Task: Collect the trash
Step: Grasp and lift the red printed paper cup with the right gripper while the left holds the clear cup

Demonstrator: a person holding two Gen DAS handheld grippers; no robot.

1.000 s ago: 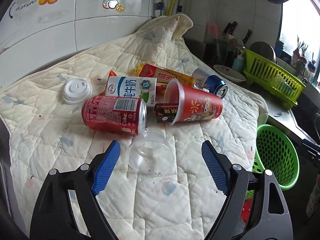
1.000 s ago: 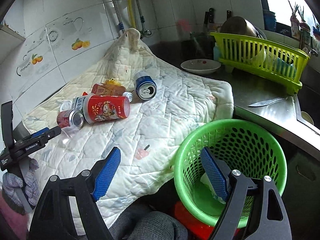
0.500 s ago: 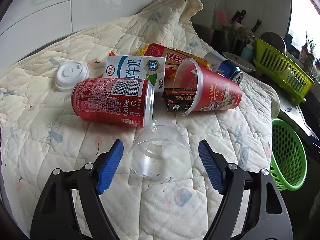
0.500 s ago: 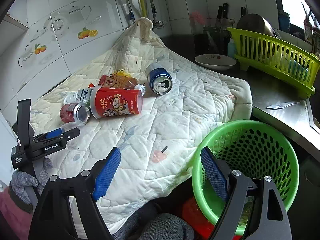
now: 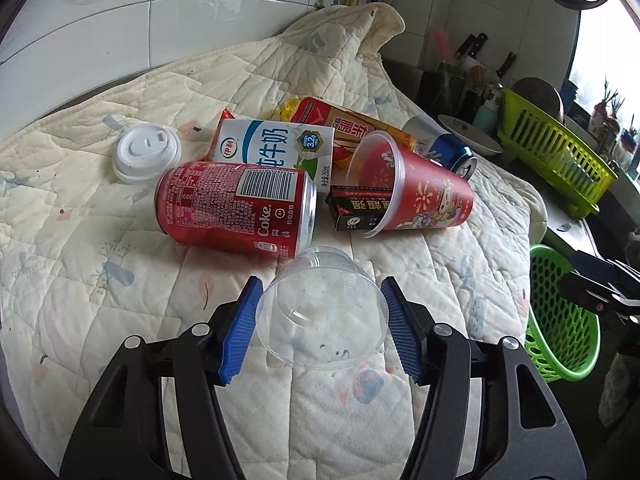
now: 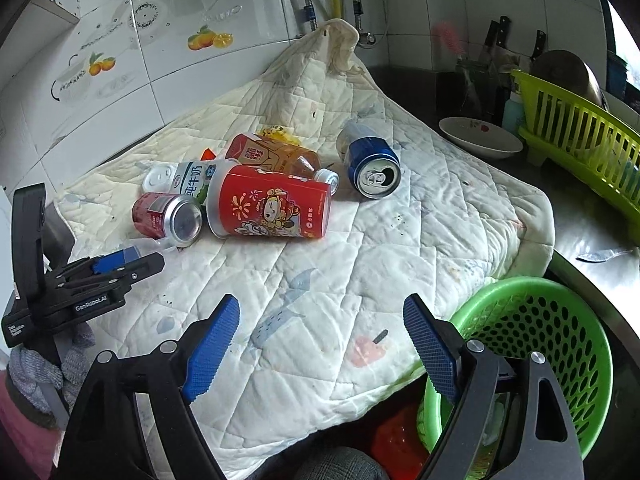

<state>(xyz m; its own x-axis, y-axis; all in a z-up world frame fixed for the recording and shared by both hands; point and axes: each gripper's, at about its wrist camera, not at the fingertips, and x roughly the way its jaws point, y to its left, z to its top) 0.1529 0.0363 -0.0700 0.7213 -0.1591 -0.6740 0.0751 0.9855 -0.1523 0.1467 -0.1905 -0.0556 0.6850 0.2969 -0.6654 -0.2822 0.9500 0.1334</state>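
while the left gripper (image 5: pixel 320 320) jaws are closing around a clear dome lid (image 5: pixel 322 308) between its pads, not yet clamped, red coke can (image 5: pixel 236 208) just ahead, right gripper (image 6: pixel 320 344) spread and empty, green basket (image 6: pixel 536 344) beside its right finger

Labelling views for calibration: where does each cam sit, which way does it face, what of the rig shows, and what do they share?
Left wrist: on the left gripper, angled down at the clear dome lid between its closing jaws; the right gripper shows at far right.
Right wrist: on the right gripper, open, angled down over the quilt edge and green basket; the left gripper and a trouser knee show.
Shared: Coke can, red cup, blue can.
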